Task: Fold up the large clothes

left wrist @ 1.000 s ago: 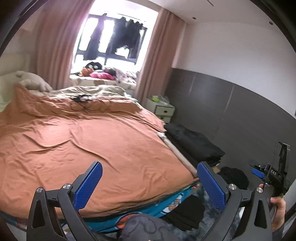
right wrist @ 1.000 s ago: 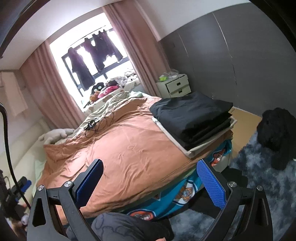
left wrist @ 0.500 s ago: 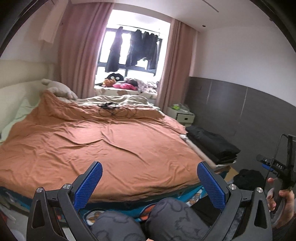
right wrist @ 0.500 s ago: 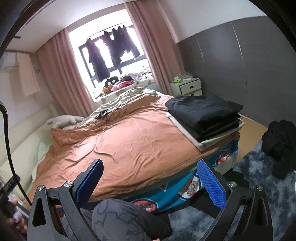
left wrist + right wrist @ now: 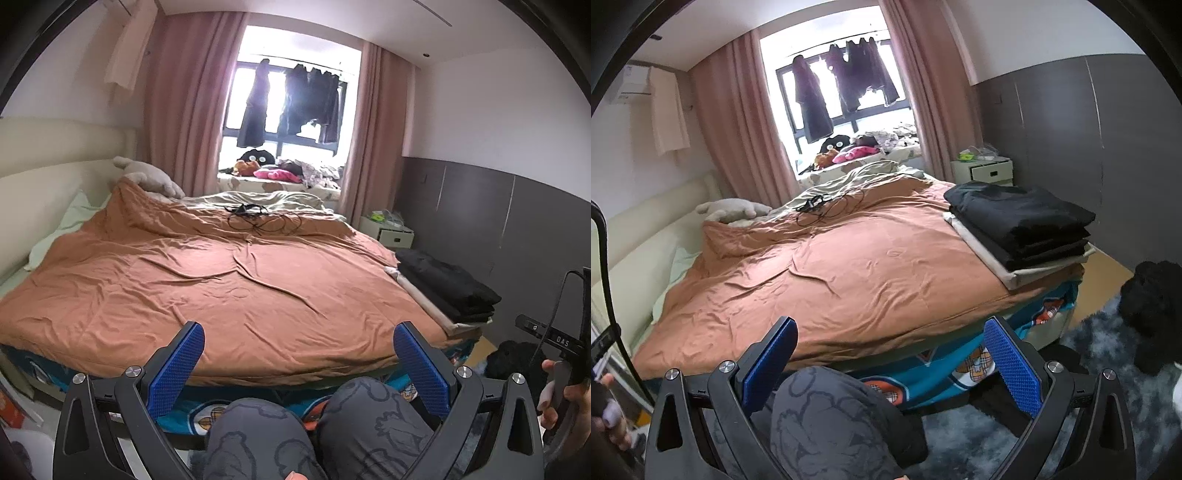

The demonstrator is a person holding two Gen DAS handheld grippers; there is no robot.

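Observation:
A stack of folded black clothes (image 5: 448,286) (image 5: 1019,227) lies on the bed's right edge, on top of a beige folded piece (image 5: 1015,275). An orange duvet (image 5: 207,288) (image 5: 831,273) covers the bed. A dark heap of clothing (image 5: 1154,310) (image 5: 515,358) sits on the floor to the right. My left gripper (image 5: 298,334) is open and holds nothing, hovering in front of the bed's foot. My right gripper (image 5: 890,332) is open too, also clear of the bed. The person's knees in patterned grey trousers (image 5: 314,432) show below both.
A tangle of black cables (image 5: 258,218) lies on the duvet near the window. A plush toy (image 5: 147,177) rests by the headboard. A white nightstand (image 5: 984,171) stands by the dark wall. A grey shaggy rug (image 5: 1108,424) covers the floor. A hand (image 5: 561,395) grips the right handle.
Both cameras swung left and tilted up, from the bed's right corner to facing the bed squarely. The person's knees came into view. Both grippers stayed open.

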